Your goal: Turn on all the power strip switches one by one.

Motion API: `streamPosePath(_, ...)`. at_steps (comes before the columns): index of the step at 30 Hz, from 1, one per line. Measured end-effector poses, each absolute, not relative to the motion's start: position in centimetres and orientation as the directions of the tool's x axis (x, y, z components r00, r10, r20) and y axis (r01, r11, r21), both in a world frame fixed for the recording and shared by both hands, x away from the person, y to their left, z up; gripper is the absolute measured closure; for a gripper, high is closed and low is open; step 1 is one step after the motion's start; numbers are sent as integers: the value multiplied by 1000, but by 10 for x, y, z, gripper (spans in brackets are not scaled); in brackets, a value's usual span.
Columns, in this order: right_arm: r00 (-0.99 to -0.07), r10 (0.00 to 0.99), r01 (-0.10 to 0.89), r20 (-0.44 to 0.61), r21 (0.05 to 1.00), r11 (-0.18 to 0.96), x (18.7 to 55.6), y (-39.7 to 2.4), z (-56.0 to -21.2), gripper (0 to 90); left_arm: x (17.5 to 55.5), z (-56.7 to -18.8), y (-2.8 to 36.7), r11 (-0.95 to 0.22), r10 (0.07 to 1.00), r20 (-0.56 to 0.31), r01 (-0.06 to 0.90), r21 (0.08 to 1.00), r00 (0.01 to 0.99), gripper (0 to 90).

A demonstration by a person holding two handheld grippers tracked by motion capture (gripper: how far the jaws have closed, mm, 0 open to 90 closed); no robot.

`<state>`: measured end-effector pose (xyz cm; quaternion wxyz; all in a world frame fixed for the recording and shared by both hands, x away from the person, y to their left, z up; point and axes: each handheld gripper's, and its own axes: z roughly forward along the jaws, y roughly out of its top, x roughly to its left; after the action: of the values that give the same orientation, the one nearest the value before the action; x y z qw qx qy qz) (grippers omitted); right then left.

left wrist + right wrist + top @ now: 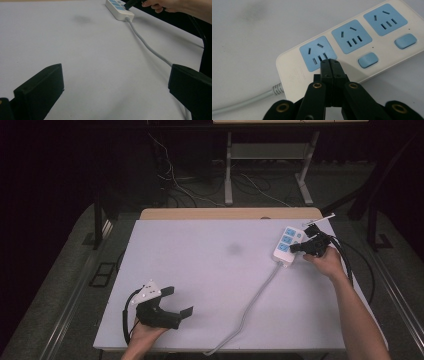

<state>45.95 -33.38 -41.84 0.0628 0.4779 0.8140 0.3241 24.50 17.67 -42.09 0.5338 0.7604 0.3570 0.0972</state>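
I'm looking at the power strip (352,47), lying right under the right gripper (330,62) tips, long axis running away up and to the right from them, cord (250,305) trailing back toward me. The jaws are pinched fully together, holding nothing, tips sitting at the nearest blue socket (318,53); I'm guessing its switch is next. The left gripper (180,302) is hanging well apart, jaws spread wide and empty.
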Motion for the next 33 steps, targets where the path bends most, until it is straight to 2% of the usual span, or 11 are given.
streamPosePath(21, -533, 802, 745, 270, 599, 293, 464, -347, -416, 900, 246, -423, 175, -164, 663, -241, 451, 877, 709, 0)
streamPosePath(33, -557, 794, 712, 244, 633, 305, 468, -353, -388, 900, 244, -424, 170, -179, 656, -234, 449, 876, 717, 0)
